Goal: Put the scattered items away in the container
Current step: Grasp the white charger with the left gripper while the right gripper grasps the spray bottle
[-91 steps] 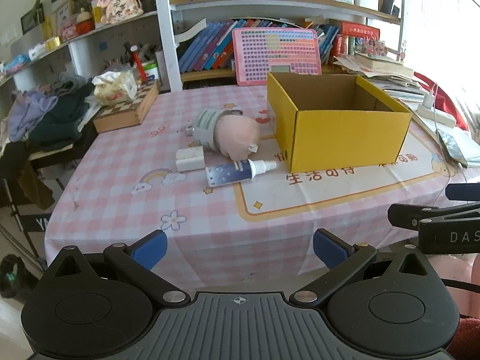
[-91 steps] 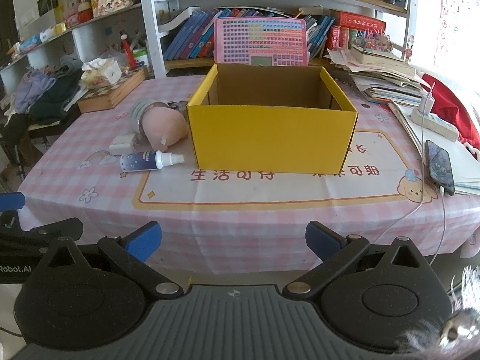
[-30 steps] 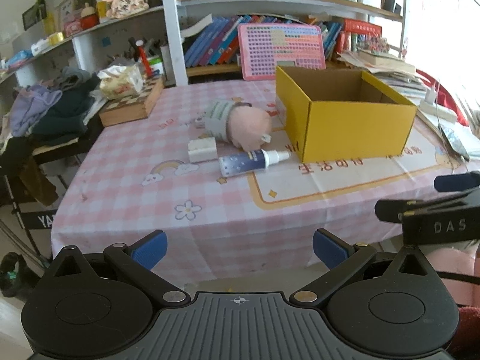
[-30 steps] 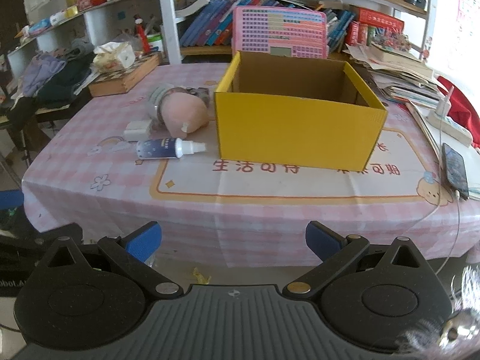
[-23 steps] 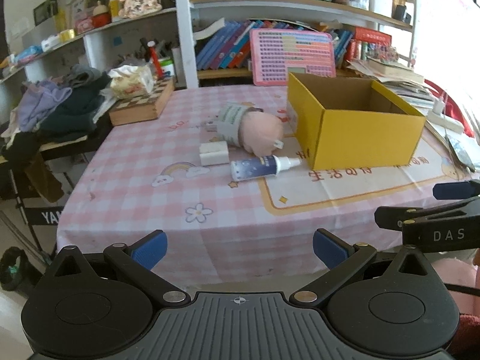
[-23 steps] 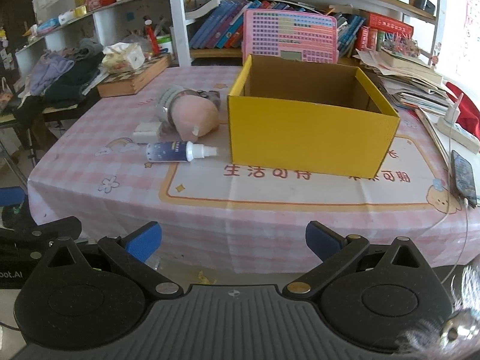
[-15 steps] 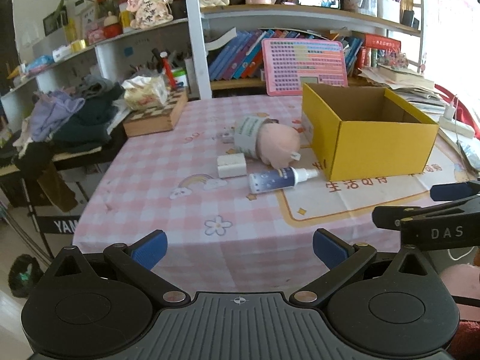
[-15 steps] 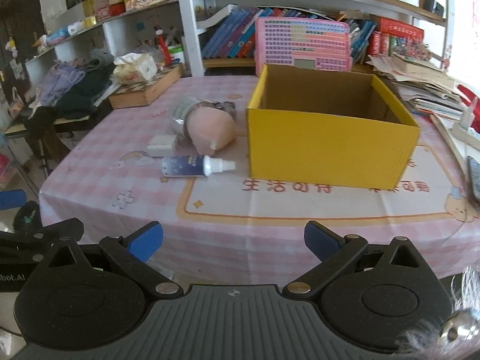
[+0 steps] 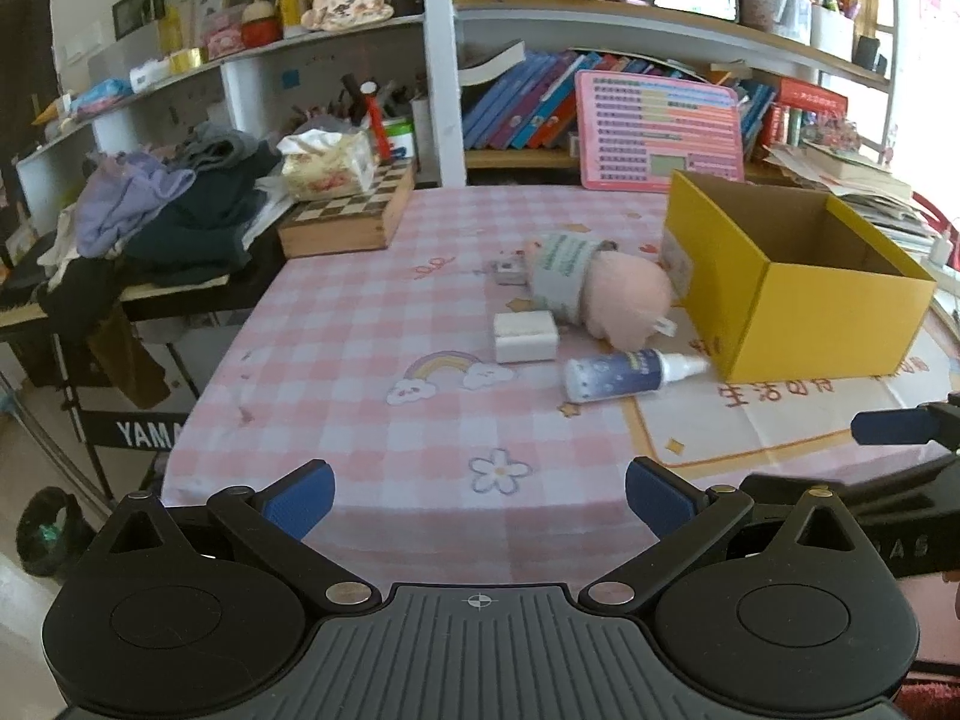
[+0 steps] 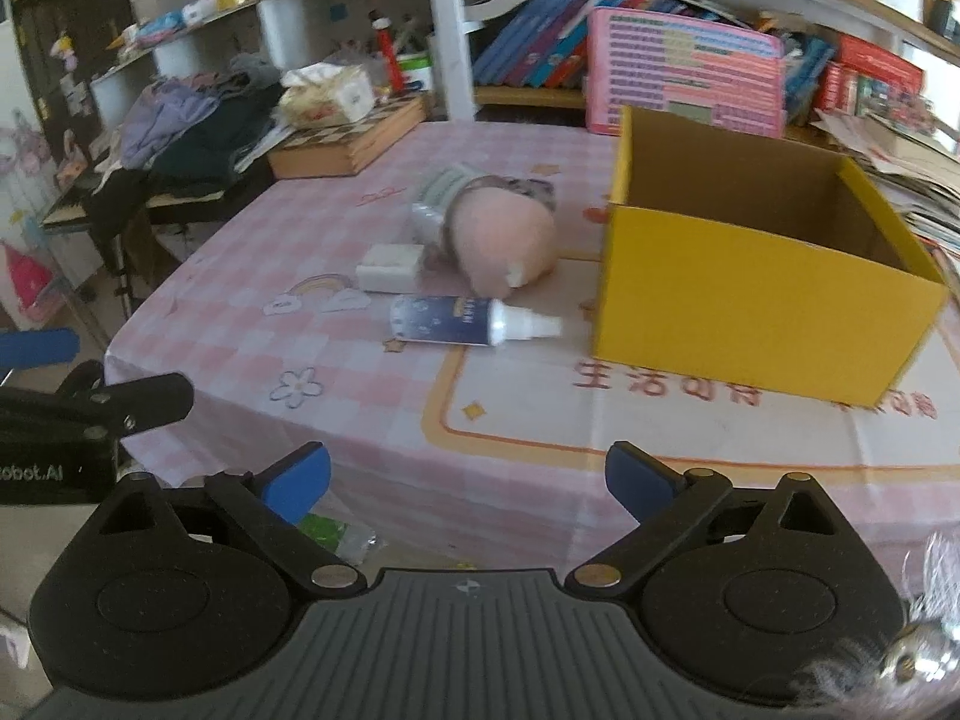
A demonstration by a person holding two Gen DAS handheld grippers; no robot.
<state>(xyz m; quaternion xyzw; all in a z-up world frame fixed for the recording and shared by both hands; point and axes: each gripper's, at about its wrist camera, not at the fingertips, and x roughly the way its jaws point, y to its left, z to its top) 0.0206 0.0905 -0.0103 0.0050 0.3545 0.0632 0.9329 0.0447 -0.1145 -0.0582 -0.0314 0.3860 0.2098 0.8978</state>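
An open yellow cardboard box [image 9: 804,294] [image 10: 750,294] stands on the pink checked tablecloth [image 9: 360,360]. To its left lie a pink plush toy with a grey band [image 9: 600,288] [image 10: 492,228], a white charger block [image 9: 525,336] [image 10: 387,267], a dark blue spray bottle with a white cap [image 9: 624,372] [image 10: 468,318] and a small grey item [image 9: 510,271]. My left gripper [image 9: 480,495] is open and empty, short of the table's near edge. My right gripper [image 10: 468,480] is open and empty too, in front of the table.
A chessboard box [image 9: 354,216] with a tissue pack [image 9: 327,162] sits at the table's far left. Shelves of books and a pink toy laptop [image 9: 657,132] stand behind. Clothes [image 9: 162,216] pile on a stand to the left. Papers [image 10: 912,174] lie right of the box.
Both grippers have drifted left and back; the box and items now sit further right in the views. Both stay open. Nothing on the table moved.
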